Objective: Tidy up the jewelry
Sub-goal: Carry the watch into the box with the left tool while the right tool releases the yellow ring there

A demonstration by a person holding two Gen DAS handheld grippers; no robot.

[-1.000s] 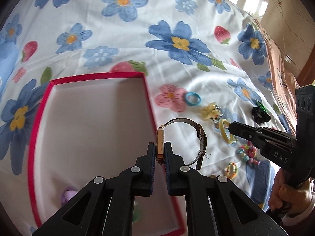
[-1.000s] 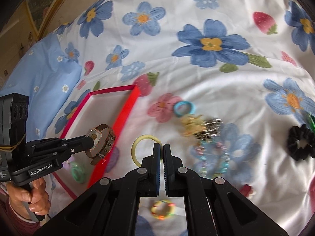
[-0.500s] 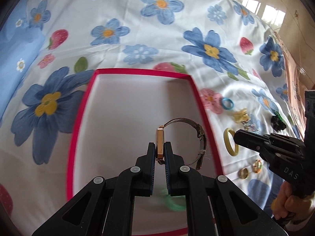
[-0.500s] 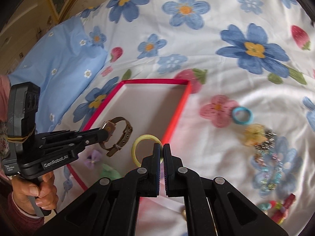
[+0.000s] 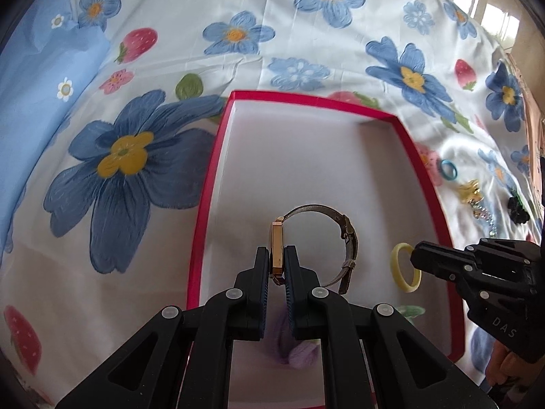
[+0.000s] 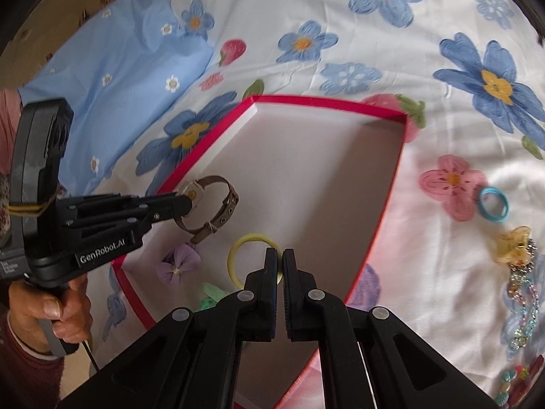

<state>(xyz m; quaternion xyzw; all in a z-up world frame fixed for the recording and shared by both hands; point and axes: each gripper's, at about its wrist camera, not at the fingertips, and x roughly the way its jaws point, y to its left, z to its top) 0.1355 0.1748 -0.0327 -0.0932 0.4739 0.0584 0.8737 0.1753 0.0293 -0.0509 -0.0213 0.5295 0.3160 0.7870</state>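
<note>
My left gripper [image 5: 276, 261] is shut on the gold case of a wristwatch [image 5: 276, 248], whose brown strap [image 5: 349, 238] loops out to the right. It hangs over the white floor of a red-rimmed box [image 5: 207, 184]. My right gripper [image 6: 280, 261] is shut on a pale yellow ring bangle [image 6: 238, 250], also held above the box [image 6: 385, 204] floor. In the right wrist view the left gripper [image 6: 185, 201] holds the watch [image 6: 207, 204] at the box's left side. In the left wrist view the right gripper [image 5: 414, 255] carries the bangle [image 5: 403, 271] at the box's right side.
A purple flower piece [image 6: 178, 266] and a green piece [image 6: 209, 296] lie inside the box. On the floral sheet to the right lie a blue ring [image 6: 494, 204], a yellow clip [image 6: 514, 245], a bead chain [image 6: 521, 306] and a black scrunchie [image 5: 517, 209]. A blue pillow [image 6: 112, 78] lies far left.
Both grippers have moved left from above the sheet's loose jewelry to above the box, the left carrying the watch and the right the yellow bangle. Both stayed shut.
</note>
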